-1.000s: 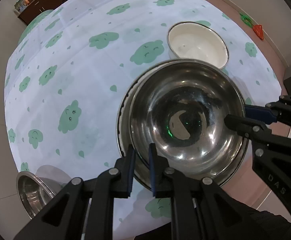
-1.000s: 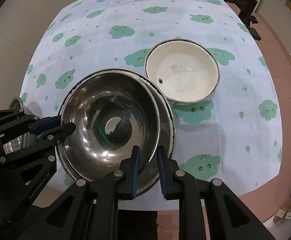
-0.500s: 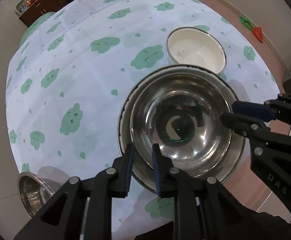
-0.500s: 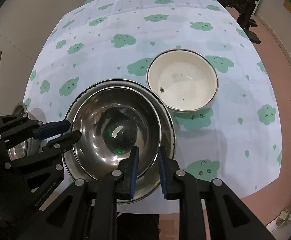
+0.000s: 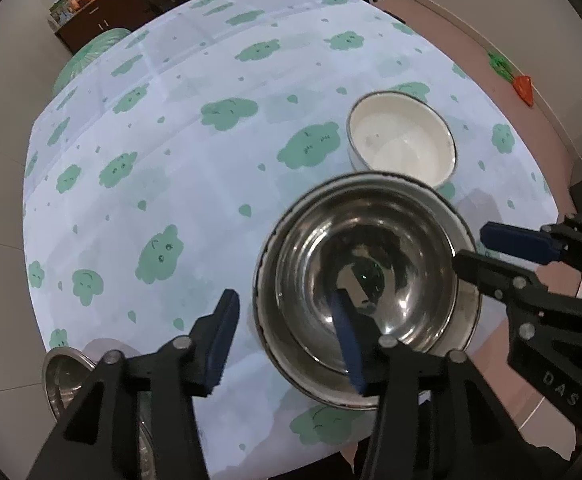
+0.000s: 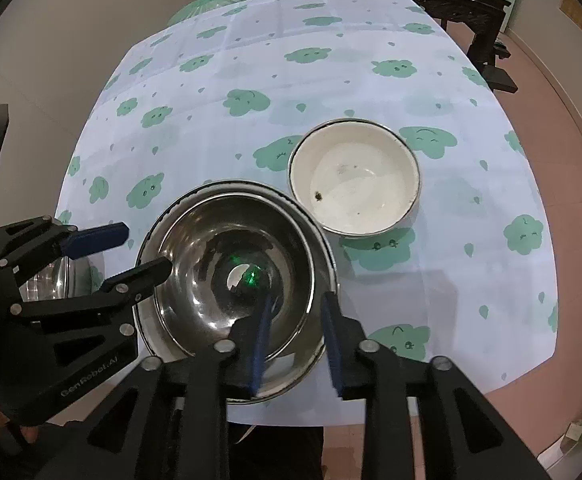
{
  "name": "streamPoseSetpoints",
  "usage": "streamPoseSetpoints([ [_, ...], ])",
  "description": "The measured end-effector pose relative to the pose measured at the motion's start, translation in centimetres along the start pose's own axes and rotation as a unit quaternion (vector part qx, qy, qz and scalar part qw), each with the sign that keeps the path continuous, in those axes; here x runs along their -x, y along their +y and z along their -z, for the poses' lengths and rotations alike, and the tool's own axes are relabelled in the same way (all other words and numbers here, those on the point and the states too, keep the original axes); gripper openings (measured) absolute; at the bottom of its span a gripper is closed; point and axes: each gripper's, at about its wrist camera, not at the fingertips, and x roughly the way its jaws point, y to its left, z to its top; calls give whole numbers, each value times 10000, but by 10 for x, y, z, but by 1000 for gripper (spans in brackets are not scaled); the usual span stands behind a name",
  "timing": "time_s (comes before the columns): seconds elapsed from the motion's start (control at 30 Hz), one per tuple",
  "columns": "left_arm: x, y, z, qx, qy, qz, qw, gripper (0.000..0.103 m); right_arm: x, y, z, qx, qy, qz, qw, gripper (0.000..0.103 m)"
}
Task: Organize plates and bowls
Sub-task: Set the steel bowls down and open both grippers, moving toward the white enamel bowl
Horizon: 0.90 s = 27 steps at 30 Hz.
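Observation:
A shiny steel bowl (image 5: 371, 264) (image 6: 211, 264) sits nested level inside a wider steel bowl (image 5: 371, 182) (image 6: 247, 186) at the near edge of the table. My left gripper (image 5: 287, 332) (image 6: 131, 254) straddles the left rim. Its jaws are opening and stand wide, with neither pad touching the rim. My right gripper (image 6: 295, 332) (image 5: 479, 248) straddles the opposite rim, one finger inside and one outside. Its jaws are opening too and stand off the metal. A white enamel bowl (image 5: 403, 148) (image 6: 355, 188) stands just beyond the steel pair.
A small steel bowl (image 5: 63, 376) (image 6: 47, 280) sits low at the near left, beside the table (image 5: 171, 160) with its cloud-print cloth. A dark cabinet (image 5: 107, 20) and a dark side table (image 6: 467, 0) stand beyond the far edge.
The upper steel bowl, tilted and gripped by both grippers before, has settled level into the wider bowl. Both grippers have opened off its rim, the left one far wider.

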Motion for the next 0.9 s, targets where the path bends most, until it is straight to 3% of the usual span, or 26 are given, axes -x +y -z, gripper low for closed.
streamPoseSetpoints([
  [0.43,6,2,-32,150,-119,8,9998,53,13,-26,-12,-224,-312,-2,9993,33],
  [0.9,-4,-13,-79,96,-140,-7,9999,54,-5,-68,-37,-435,-186,89,9988,33],
])
